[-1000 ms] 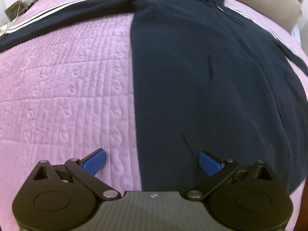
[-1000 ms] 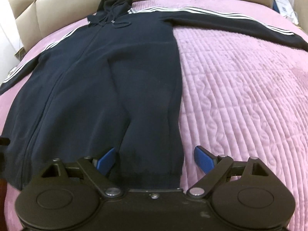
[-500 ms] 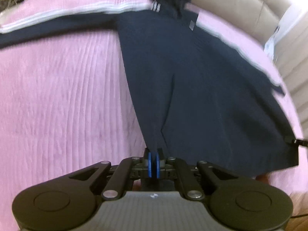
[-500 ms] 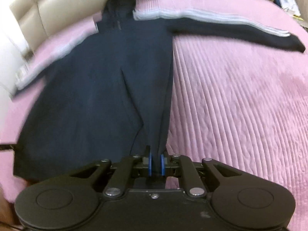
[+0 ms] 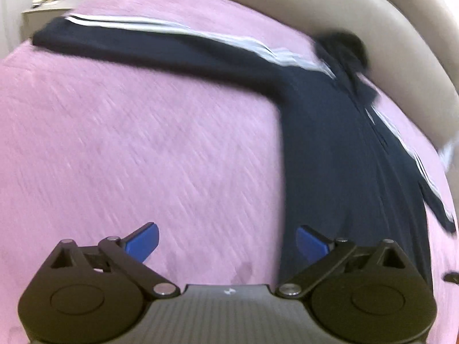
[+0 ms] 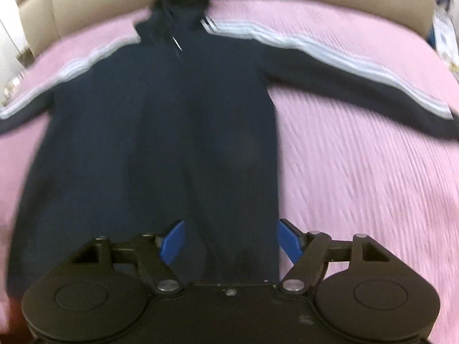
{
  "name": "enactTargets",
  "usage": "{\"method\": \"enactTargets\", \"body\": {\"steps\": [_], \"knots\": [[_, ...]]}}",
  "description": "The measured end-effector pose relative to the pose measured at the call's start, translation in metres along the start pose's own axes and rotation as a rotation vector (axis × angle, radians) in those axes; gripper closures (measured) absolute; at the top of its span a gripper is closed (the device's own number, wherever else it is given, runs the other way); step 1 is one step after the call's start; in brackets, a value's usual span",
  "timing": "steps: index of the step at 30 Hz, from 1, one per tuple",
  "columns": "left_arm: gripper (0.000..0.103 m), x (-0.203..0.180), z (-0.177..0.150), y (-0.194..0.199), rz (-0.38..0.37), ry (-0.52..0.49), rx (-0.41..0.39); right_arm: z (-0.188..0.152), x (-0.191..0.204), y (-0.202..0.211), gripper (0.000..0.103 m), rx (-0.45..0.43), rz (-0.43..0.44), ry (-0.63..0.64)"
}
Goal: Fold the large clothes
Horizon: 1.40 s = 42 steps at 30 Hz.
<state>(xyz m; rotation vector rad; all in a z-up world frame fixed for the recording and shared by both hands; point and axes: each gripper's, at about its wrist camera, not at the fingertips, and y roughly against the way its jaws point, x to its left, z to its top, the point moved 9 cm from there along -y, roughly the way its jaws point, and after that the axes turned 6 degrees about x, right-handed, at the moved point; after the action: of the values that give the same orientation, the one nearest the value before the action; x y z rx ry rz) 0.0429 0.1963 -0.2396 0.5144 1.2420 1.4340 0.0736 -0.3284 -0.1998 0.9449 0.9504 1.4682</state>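
Opening, both grippers' blue fingers (image 5: 145,242) hold nothing above flat navy hoodie (image 6: 178,132) on ribbed pink quilt (image 5: 129,143).

The hoodie (image 6: 178,132) lies flat on the bedspread (image 6: 358,186) (sleeves outspread).

You see a dark navy hoodie (image 6: 160,143) of soft, matt knit cloth, its sleeves trimmed with smooth white stripes (image 6: 330,54), spread over a pink bedspread (image 5: 137,143) of quilted, ribbed fabric with a faint sheen. Behind it, your headboard (image 6: 100,3) appears as padded beige upholstery, smooth and slightly glossy like leather. Your left gripper (image 5: 226,240) and right gripper (image 6: 231,240) show matt black plastic bodies, bright metal pivot pins and smooth blue pads (image 5: 143,242).
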Motion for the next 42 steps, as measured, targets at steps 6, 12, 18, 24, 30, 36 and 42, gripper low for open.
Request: {"method": "enactTargets", "body": {"steps": [6,12,18,24,30,36,42], "knots": [[0.007,0.073,0.102,-0.022,0.109,0.088,-0.082,0.099,0.113,-0.017,0.017,-0.146,0.174,0.105],[0.007,0.165,0.178,-0.024,0.22,0.199,-0.189,0.18,0.216,-0.071,0.016,-0.115,0.315,0.043],[0.004,0.222,0.232,-0.049,0.237,0.38,-0.182,0.237,0.292,-0.15,0.016,-0.043,0.274,0.017],[0.094,0.225,0.24,-0.04,0.34,0.252,-0.307,0.233,0.328,-0.219,0.014,-0.001,0.145,0.089],[0.094,0.23,0.224,-0.027,0.318,0.253,-0.338,0.177,0.336,-0.208,0.006,-0.114,0.03,0.295],[0.091,0.229,0.229,-0.029,0.291,0.235,-0.34,0.175,0.339,-0.204,0.0,-0.016,0.03,0.319],[0.069,0.24,0.237,-0.04,0.226,0.319,-0.32,0.178,0.344,-0.209,0.0,-0.022,0.006,0.309]]}}
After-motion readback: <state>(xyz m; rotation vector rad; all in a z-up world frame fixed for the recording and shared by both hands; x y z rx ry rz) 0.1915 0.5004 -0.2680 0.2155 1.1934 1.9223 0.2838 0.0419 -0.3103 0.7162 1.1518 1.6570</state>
